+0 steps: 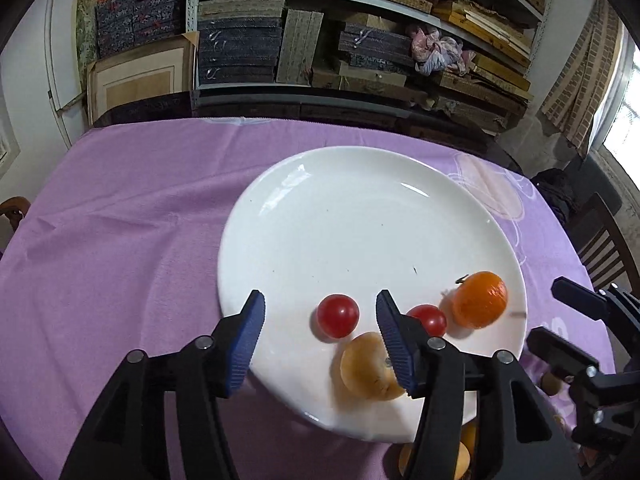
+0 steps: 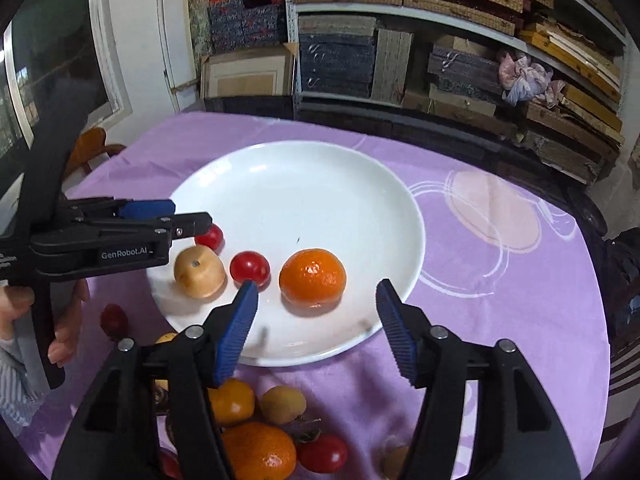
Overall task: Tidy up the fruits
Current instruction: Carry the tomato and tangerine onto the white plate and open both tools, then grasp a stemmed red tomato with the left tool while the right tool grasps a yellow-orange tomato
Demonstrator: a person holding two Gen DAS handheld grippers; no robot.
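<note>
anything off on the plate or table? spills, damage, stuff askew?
Nothing stands out. The white plate sits flat, holding a mandarin, two cherry tomatoes and a yellow fruit, all whole. Loose fruit waits on the purple cloth. No spills.

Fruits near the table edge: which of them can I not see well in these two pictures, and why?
- Right wrist view: the pile of loose fruits is partly hidden by the right gripper; its full count is unclear.
- Right wrist view: a dark red fruit beside the white plate is blurred.
- Left wrist view: the pale yellow fruit is partly covered by a finger of the left gripper.
</note>
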